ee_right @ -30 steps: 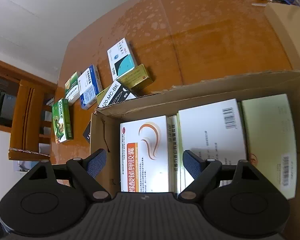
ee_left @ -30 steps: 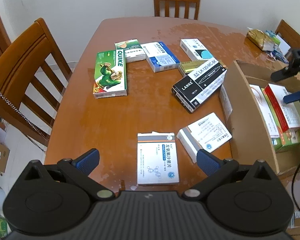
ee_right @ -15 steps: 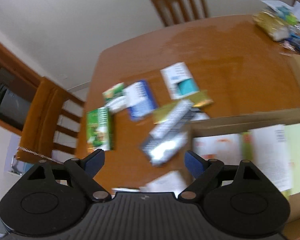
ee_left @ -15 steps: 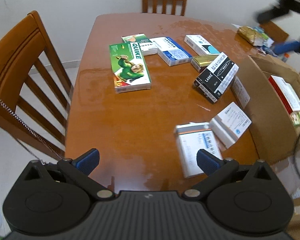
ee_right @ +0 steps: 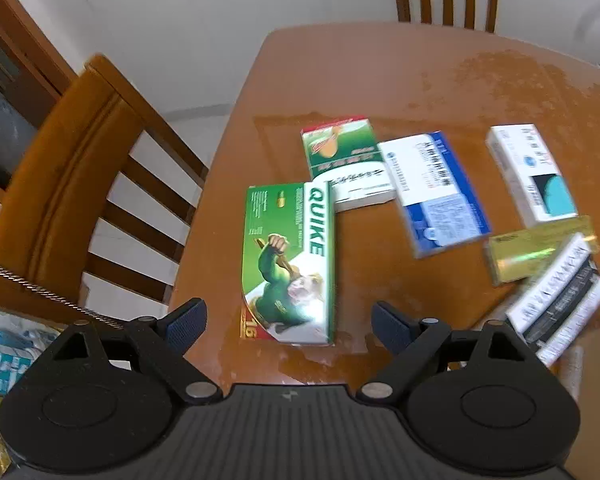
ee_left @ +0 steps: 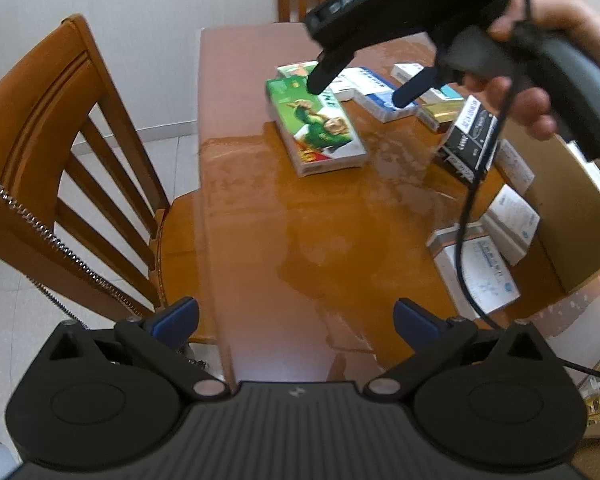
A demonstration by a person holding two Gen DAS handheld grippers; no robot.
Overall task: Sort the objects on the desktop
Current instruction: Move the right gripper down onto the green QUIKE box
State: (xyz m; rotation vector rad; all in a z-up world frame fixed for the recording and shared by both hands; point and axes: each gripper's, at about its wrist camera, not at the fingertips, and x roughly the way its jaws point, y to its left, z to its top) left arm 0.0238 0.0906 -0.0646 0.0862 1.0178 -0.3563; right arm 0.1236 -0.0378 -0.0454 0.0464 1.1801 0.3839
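Right hand-held gripper (ee_right: 288,320) has left the carton (ee_left: 572,216), open above green box (ee_right: 288,256).

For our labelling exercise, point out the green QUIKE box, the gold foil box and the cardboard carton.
Green QUIKE box (ee_right: 288,264): right wrist view, printed top face.
Gold foil box (ee_right: 536,254): right wrist view, shiny top.
Cardboard carton (ee_left: 568,216): left wrist view, outer wall.

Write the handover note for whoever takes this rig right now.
Left gripper: open, empty, over the near table edge.
Right gripper: open, empty, above the green QUIKE box.
Done: several boxes already lie in the cardboard box.
Left: QUIKE box, red-green box, blue-white box, teal-white box, gold box, black LANKE box, two white boxes beside the carton.
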